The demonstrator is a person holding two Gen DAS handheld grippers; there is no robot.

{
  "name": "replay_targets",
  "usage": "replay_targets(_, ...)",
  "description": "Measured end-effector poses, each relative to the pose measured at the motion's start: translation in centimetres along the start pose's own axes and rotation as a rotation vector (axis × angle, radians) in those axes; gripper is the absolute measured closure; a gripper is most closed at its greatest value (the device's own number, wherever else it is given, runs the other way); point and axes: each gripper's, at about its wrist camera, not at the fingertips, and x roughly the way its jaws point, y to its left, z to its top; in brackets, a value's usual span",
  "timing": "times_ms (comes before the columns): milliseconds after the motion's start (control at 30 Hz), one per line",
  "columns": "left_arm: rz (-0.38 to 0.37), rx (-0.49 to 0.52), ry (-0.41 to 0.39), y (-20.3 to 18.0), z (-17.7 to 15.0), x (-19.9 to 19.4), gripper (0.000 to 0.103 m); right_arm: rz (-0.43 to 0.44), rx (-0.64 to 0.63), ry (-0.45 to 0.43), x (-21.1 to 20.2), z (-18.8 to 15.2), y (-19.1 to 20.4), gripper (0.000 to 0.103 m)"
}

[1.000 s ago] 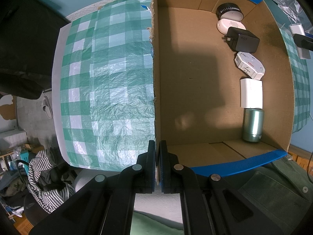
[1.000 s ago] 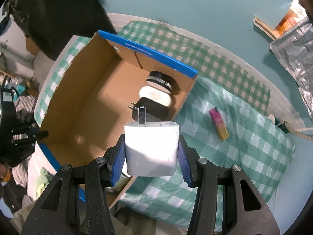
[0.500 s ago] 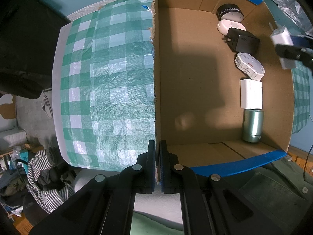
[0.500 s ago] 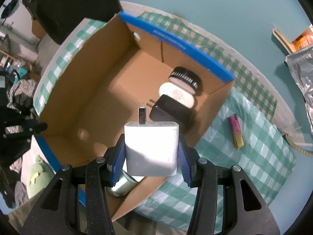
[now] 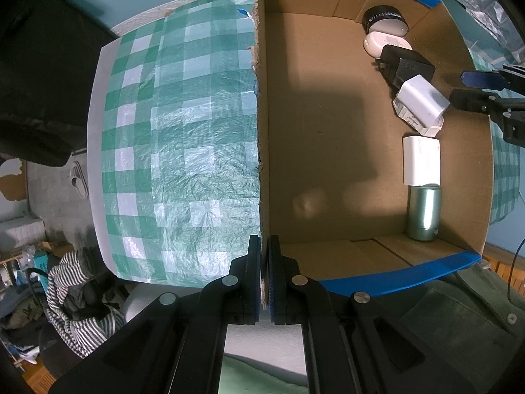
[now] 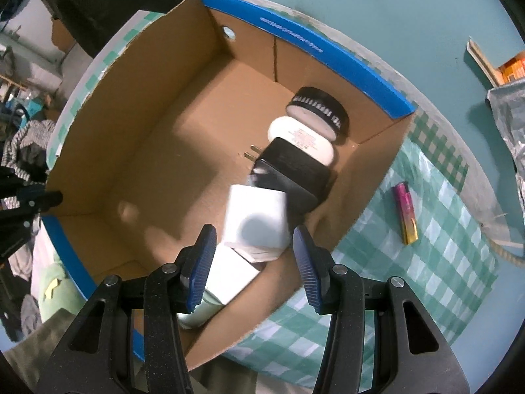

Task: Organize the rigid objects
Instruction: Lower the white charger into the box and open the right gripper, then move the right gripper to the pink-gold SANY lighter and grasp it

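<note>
A cardboard box (image 5: 328, 164) with blue rims (image 6: 311, 46) stands on the checked cloth. Along its right wall lie a black round tin (image 6: 320, 108), a white oval case (image 6: 303, 141), a black charger (image 6: 292, 170), a white box (image 5: 421, 161) and a green cylinder (image 5: 424, 213). A white charger (image 6: 257, 220) is blurred inside the box, leaning on the black charger and free of the fingers; it also shows in the left wrist view (image 5: 421, 101). My right gripper (image 6: 256, 259) is open above it. My left gripper (image 5: 264, 275) is shut on the box's left wall.
A pink and gold lighter (image 6: 407, 216) lies on the green checked cloth (image 5: 183, 151) right of the box. Crinkled foil (image 6: 512, 115) is at the far right. Striped clothes (image 5: 75, 295) lie below the table's left edge.
My right gripper carried the white charger over the box and opened. The charger dropped into the box onto the row of items. The left gripper has not moved.
</note>
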Motion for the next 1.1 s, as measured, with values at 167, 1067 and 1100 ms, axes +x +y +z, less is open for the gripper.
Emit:
replay_targets(167, 0.002, 0.001, -0.001, 0.0, 0.0, 0.0, 0.099, 0.004, 0.013, -0.012, -0.6, -0.1, -0.1, 0.054)
replay_targets(1067, 0.003, 0.001, 0.001, 0.1, -0.1, 0.1, 0.099, -0.025, 0.075, -0.078, -4.4, -1.3, -6.4, 0.053)
replay_targets(1100, 0.003, 0.000, 0.001, 0.1, -0.1, 0.1, 0.099, -0.027, 0.080, -0.078, -4.4, -1.4, -6.8, 0.053)
